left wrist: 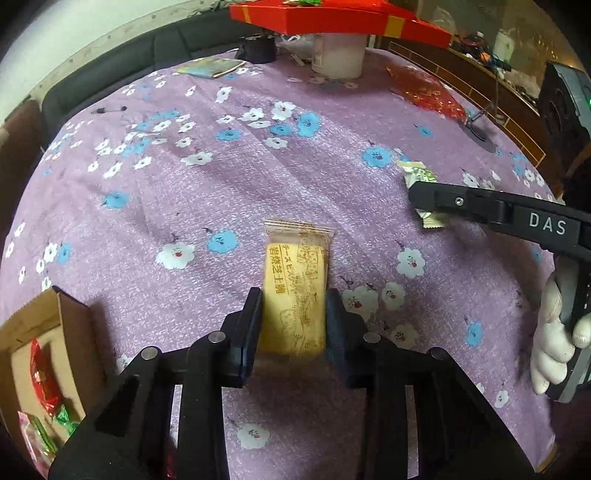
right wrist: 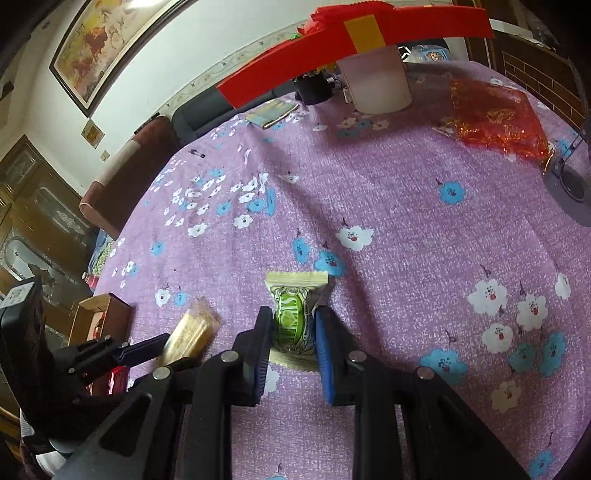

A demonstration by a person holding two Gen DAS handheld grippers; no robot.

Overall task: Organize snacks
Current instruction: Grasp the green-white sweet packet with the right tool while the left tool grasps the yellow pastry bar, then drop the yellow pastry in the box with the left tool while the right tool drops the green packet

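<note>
**Both grippers closed on wrapped snacks over a flowered bench**

The bench [left wrist: 258, 177] is covered with a purple cloth printed with blue and white flowers. At its far side a red box [left wrist: 332, 18] rests on a pale cylindrical container [left wrist: 338, 55], with a dark cup [left wrist: 258, 48] and a flat packet [left wrist: 210, 66] near them. A crinkled red bag [right wrist: 495, 118] lies toward the far right. Beyond the bench, the right wrist view shows a framed painting [right wrist: 103, 48] on a white wall, a dark sofa [right wrist: 207, 107] and wooden cabinets at the left.

An open cardboard box [left wrist: 51, 332] sits at the near left edge of the bench and holds several red and green wrapped sweets [left wrist: 42, 373].

The left gripper [left wrist: 293, 317] is narrowed onto a yellow biscuit packet [left wrist: 295, 291]; both pads press its long sides, and the sealed end of the packet sticks out forward past the fingertips. Whether the packet touches the cloth cannot be told.

The right gripper [right wrist: 293, 332] is nearly closed and clamps a green-and-cream wrapped candy [right wrist: 295, 317], whose crimped end shows beyond the fingertips. In the left wrist view that gripper reaches in from the right, held by a white-gloved hand [left wrist: 557, 332], well to the right of the biscuit packet.
</note>
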